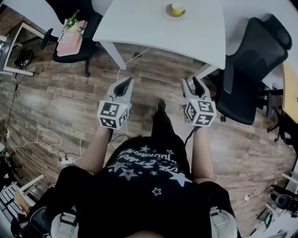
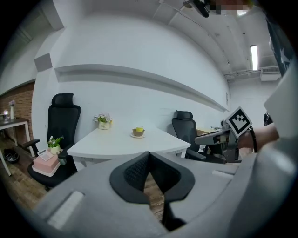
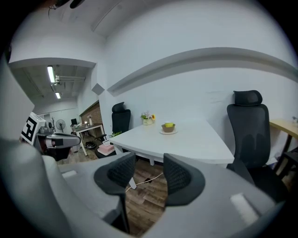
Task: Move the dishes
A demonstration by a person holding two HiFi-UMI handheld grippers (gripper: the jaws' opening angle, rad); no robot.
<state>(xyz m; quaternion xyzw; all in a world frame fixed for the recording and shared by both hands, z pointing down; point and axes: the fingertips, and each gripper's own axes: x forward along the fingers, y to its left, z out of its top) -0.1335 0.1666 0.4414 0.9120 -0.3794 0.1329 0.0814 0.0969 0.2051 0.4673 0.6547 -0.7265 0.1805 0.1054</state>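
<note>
Facing white table point(image 1: 149, 23) bearing bowl point(image 1: 178, 8) on saucer point(image 1: 167, 15); black chair point(image 1: 253, 56) beside; left gripper point(image 1: 125, 85) closed, right gripper point(image 1: 192, 82) open, empty.

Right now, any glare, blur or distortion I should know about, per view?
Head view: evenly lit and sharp, white table bright but not blown out. Left gripper view: heavy fisheye bend, dark corners, ceiling light blown out, left gripper body soft near the lens. Right gripper view: same fisheye and dark corners; bowl small but readable.
</note>
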